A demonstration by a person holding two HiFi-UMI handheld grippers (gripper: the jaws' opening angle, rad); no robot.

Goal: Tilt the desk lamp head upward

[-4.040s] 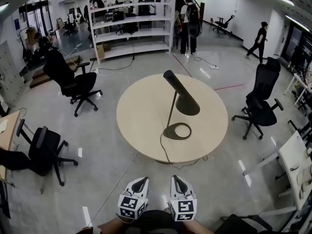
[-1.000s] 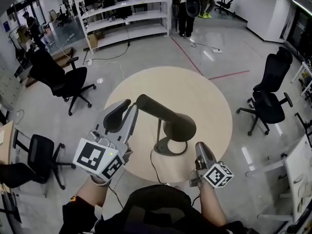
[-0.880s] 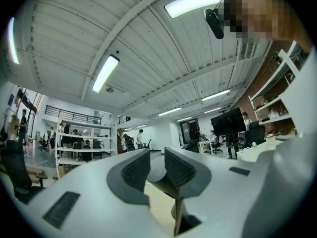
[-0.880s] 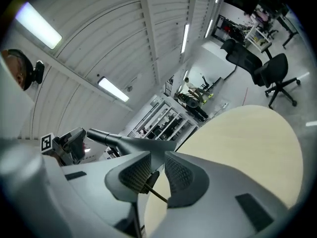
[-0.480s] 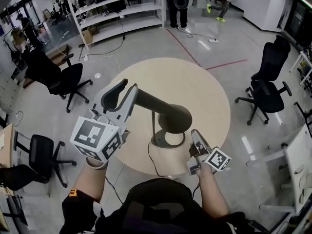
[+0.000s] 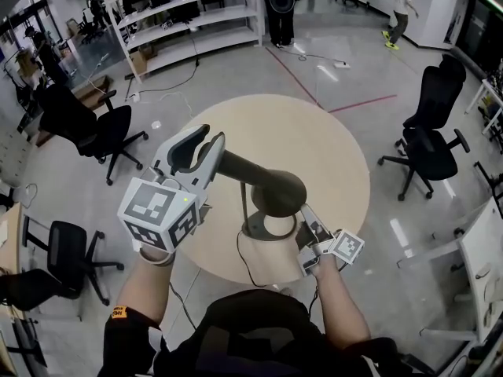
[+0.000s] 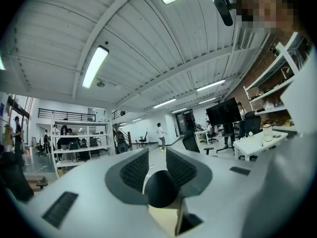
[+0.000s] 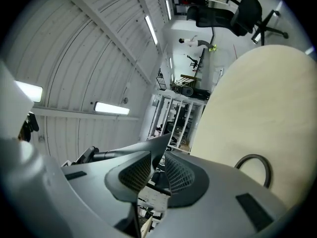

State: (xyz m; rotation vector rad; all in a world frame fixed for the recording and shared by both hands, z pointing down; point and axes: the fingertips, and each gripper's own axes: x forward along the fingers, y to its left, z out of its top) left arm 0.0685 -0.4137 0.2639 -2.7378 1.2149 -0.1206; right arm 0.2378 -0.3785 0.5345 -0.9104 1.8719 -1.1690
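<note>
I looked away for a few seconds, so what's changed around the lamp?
Both grippers came up from near the body. The left gripper closed its fingers on the narrow end of the lamp head; the right gripper took its wide rim. The lamp base stayed on the table.

Your claw (image 8: 159, 151) has its 2 jaws nearly together, nipping the thin rim of the lamp head (image 8: 137, 150), which runs off to their left. Right of the jaws, the base ring (image 8: 252, 156) lies on the table (image 8: 257, 93). Shelves (image 8: 173, 115) stand beyond the tips.
</note>
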